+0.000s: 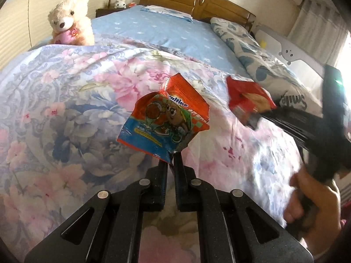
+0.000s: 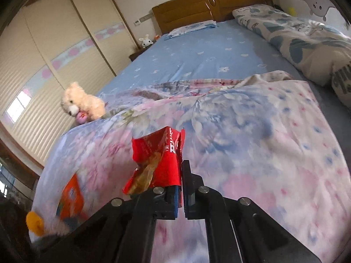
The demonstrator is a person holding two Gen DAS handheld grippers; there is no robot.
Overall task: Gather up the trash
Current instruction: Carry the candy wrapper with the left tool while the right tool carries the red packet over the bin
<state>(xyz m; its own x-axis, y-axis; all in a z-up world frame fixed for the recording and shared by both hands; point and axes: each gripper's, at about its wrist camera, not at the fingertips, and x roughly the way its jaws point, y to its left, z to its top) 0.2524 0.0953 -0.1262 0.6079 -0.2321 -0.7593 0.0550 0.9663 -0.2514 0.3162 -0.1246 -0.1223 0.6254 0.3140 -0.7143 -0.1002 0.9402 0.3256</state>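
Orange-and-blue snack wrapper [image 1: 163, 120] is pinched by its bottom corner in my left gripper [image 1: 172, 155], jaws nearly closed on the foil, wrapper standing up off the floral quilt [image 1: 65, 109]. Red wrapper [image 2: 160, 160] is clamped in my right gripper [image 2: 181, 175], jaws closed on its lower edge, crumpled top sticking up and forward along the fingers. Both pieces clear of the bedding, both hands full.

Key relation: from the left wrist view the red wrapper [image 1: 248, 100] hangs to the right and slightly ahead of the orange one, well apart, no overlap. Right hand [image 1: 313, 206] sits at the bed's near right edge.

No bin or bag visible in either view, so I can't tell which hand is nearer the drop point. Teddy bear [image 1: 70, 22] far left, not trash. Probably next: carry both away off the bed.
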